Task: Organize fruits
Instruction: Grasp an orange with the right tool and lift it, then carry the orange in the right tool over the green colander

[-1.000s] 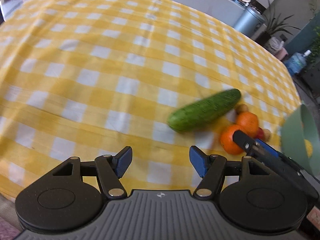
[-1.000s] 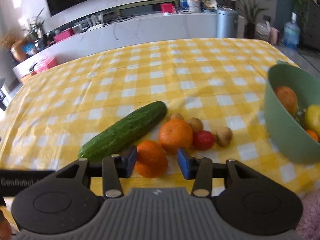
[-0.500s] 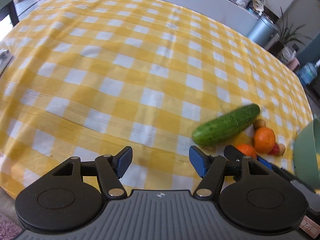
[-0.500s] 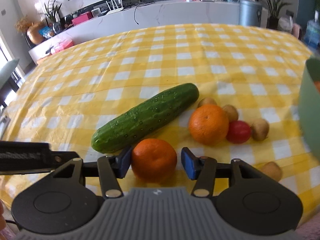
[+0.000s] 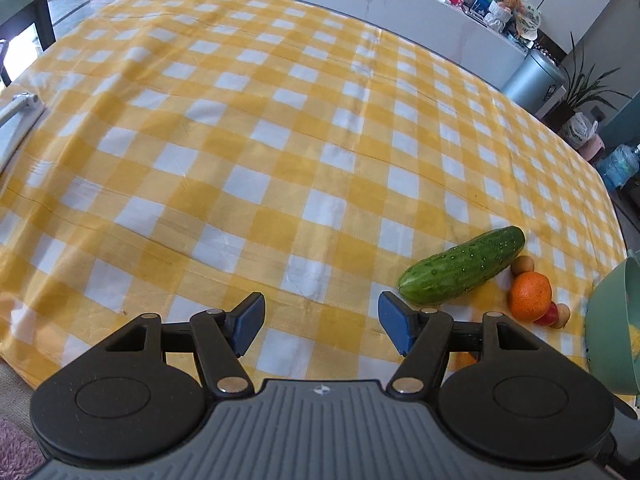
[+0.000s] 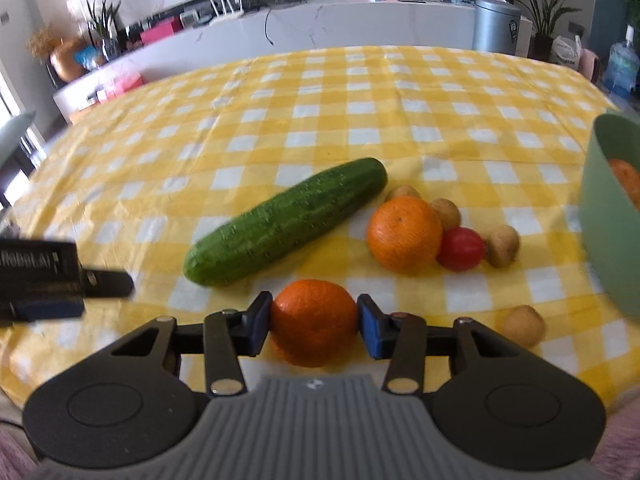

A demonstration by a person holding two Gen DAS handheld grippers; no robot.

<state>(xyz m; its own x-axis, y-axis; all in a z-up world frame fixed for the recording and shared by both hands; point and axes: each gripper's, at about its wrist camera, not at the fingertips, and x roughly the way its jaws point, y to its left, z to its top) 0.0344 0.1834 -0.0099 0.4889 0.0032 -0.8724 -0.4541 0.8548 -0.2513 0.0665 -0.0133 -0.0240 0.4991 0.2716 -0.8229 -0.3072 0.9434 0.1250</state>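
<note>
Closed in since half a second ago: right gripper (image 6: 314,323), blue pads now pressed against both sides of the near orange (image 6: 314,322), where a gap showed on the right before. Pinching it low over the yellow-checked tablecloth (image 6: 320,120), near the front edge. Pulled back: left gripper (image 5: 321,326), jaws spread wide over bare cloth, holding nothing, with the cucumber (image 5: 463,266) now farther off to the right.

Counted in the right wrist view: two oranges on the table, the gripped one and a second orange (image 6: 404,233) beyond it; one cucumber lying diagonally; one red tomato (image 6: 461,249) touching the second orange; four small brown fruits, one of them a loose brown fruit (image 6: 523,325) alone near the front. One green bowl (image 6: 608,216) at the right edge, something orange inside.

Seen from the left wrist only: something yellow in the bowl. Seen from the right only: the pinch on the near orange, and the lone brown fruit.
</note>
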